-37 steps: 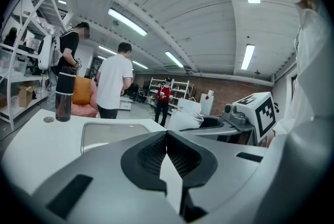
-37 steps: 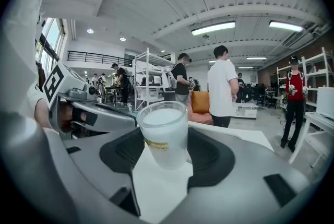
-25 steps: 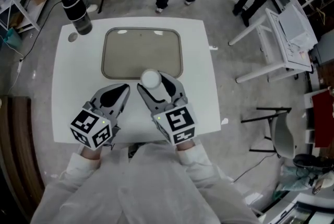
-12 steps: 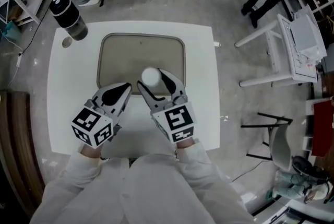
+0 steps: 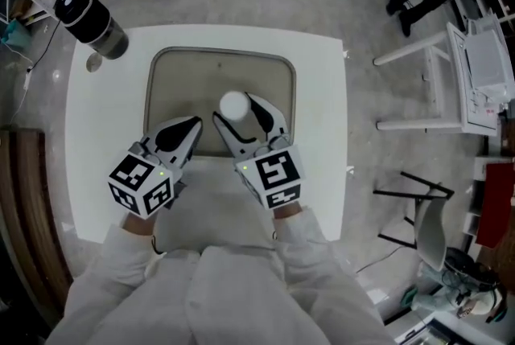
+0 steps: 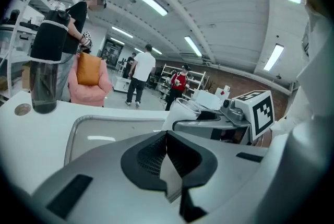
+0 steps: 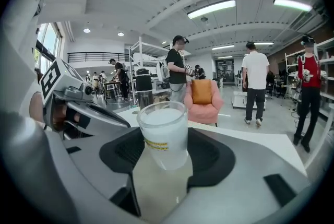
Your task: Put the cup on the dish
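One cup: a frosted white plastic cup (image 5: 233, 104) with a yellow band, upright, held over the near part of the dish.
Right gripper (image 5: 239, 118): jaws clamped on the cup's lower wall, one on each side.
Dish: a beige rectangular tray with rounded corners and a raised rim (image 5: 219, 54), lying in the middle of the square white table (image 5: 322, 134).
Left gripper (image 5: 188, 129): jaws pressed together with nothing between them, just beside the right gripper at the tray's near edge.
Bottle: a dark cylindrical flask (image 5: 90, 18) at the table's far left corner, well apart from the cup.
Risk, tipping: the cup sits close to the near rim. Set down there, its base could catch the raised edge and topple on release.
Risk, slipping: the wall is smooth and tapered, so a loosened grip could let it slide down early.
Risk, knocking: the left gripper is near enough to nudge the cup as the right one opens.
Hard to make out: whether the base already touches the tray, since the jaws cover it from above. Whether the cup holds liquid cannot be told either.
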{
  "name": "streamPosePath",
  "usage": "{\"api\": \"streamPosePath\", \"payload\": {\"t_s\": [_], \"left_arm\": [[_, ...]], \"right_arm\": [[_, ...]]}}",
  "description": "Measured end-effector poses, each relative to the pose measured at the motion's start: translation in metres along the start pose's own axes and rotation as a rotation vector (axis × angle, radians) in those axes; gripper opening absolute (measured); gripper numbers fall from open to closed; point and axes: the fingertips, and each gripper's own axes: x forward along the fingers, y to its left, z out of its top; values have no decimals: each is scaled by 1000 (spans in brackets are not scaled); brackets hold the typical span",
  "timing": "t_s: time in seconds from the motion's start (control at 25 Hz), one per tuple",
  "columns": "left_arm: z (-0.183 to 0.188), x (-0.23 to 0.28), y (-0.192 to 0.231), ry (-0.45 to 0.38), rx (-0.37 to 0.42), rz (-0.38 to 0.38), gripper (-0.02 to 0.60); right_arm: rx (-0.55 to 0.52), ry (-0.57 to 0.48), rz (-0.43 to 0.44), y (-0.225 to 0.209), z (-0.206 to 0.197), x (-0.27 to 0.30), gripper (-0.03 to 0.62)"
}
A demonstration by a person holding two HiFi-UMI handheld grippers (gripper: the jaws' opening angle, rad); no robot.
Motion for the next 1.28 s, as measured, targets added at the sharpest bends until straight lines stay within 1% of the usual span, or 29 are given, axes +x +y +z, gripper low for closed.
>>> {"api": "streamPosePath", "payload": {"t_s": [0.16,0.32,0.56,0.8,1.28], "left_arm": [[-6,14,17,4,-28,15,9],[-17,24,30,25,-49,20,8],[-25,37,41,33,-70,30,8],[-32,40,46,45,-81,44,8],[-45,41,53,80,-82,57,8]], "right_arm": [[7,21,18,-6,-16,24,256],[36,27,24,-11,-28,44,256],[46,40,21,-16,-41,58,256],[-1,60,19,-18,-49,63,256],[-39,71,18,-14,-57,69,256]]}}
